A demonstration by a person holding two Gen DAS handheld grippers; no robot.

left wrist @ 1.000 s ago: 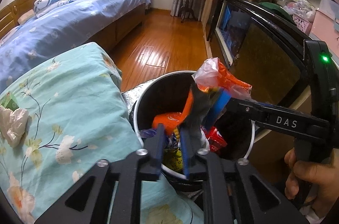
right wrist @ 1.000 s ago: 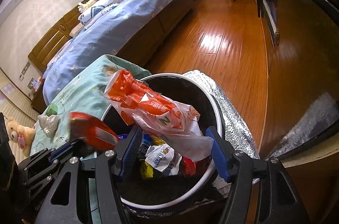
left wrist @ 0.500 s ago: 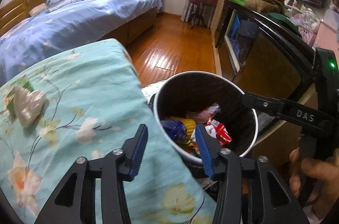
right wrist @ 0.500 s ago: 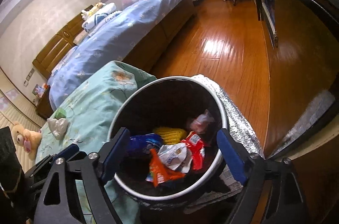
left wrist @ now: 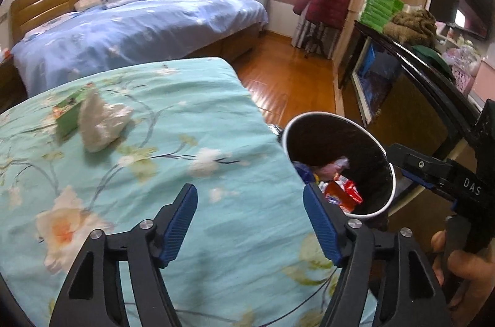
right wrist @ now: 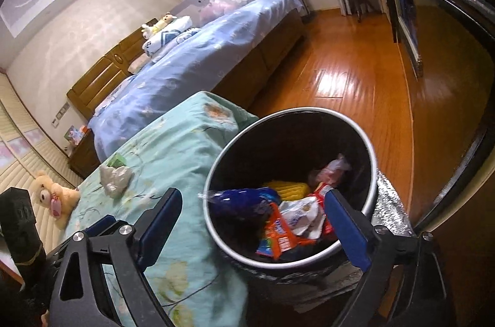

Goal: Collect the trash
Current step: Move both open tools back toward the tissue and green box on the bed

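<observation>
A round black trash bin with a white rim stands beside the teal floral bedspread and holds several snack wrappers. A crumpled white tissue and a small green carton lie on the bedspread. My left gripper is open and empty above the bedspread, left of the bin. My right gripper is open and empty over the bin's near rim.
A bed with blue covers lies beyond. A dark cabinet stands right of the bin across the wooden floor. A teddy bear sits far left. A silver mat lies under the bin.
Both grippers opened and dropped their wrappers into the bin. The left gripper then swung left over the bedspread, toward the tissue. The right gripper drew back a little.
</observation>
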